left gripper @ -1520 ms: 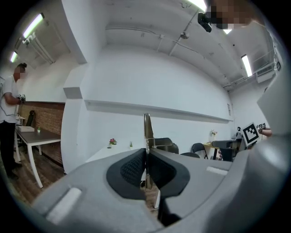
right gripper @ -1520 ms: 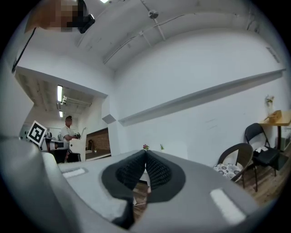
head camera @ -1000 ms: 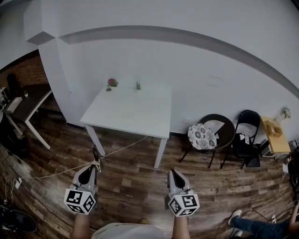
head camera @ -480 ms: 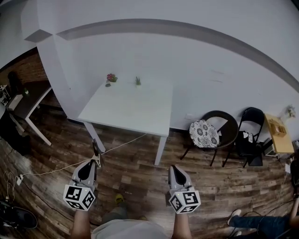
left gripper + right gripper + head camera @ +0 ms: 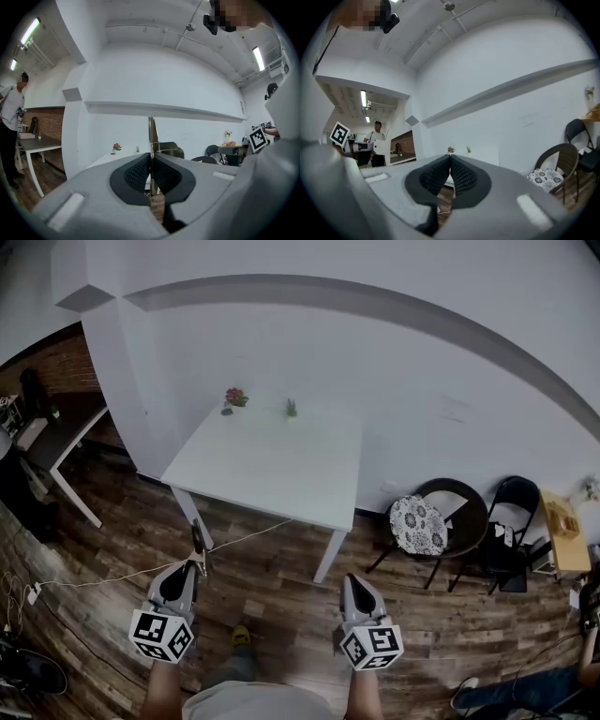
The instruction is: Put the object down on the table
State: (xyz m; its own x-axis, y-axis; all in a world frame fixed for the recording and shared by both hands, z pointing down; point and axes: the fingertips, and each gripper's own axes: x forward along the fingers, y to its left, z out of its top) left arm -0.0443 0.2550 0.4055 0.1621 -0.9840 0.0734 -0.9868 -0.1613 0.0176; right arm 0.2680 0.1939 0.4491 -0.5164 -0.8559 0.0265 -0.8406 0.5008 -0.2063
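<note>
A thin metal object [image 5: 198, 543] sticks up and forward out of my left gripper [image 5: 195, 563], whose jaws are shut on it. In the left gripper view the same object [image 5: 152, 133] rises as a narrow upright strip from between the pressed pads of the left gripper [image 5: 151, 157]. My right gripper [image 5: 349, 579] is shut with nothing in it; its pads [image 5: 459, 174] meet. Both grippers hang over the wooden floor, short of the white table [image 5: 272, 470], which stands against the wall ahead.
Two small potted plants [image 5: 234, 397] [image 5: 292, 408] stand at the table's far edge. A round chair with a patterned cushion [image 5: 417, 524] and a black folding chair [image 5: 514, 526] are to the right. A dark desk [image 5: 58, 442] is at left, a white cable [image 5: 112, 579] crosses the floor, and a person [image 5: 9, 126] stands far left.
Both grippers and the view have moved forward towards the white table, which now looks a little larger and further right. The left gripper still holds the metal object.
</note>
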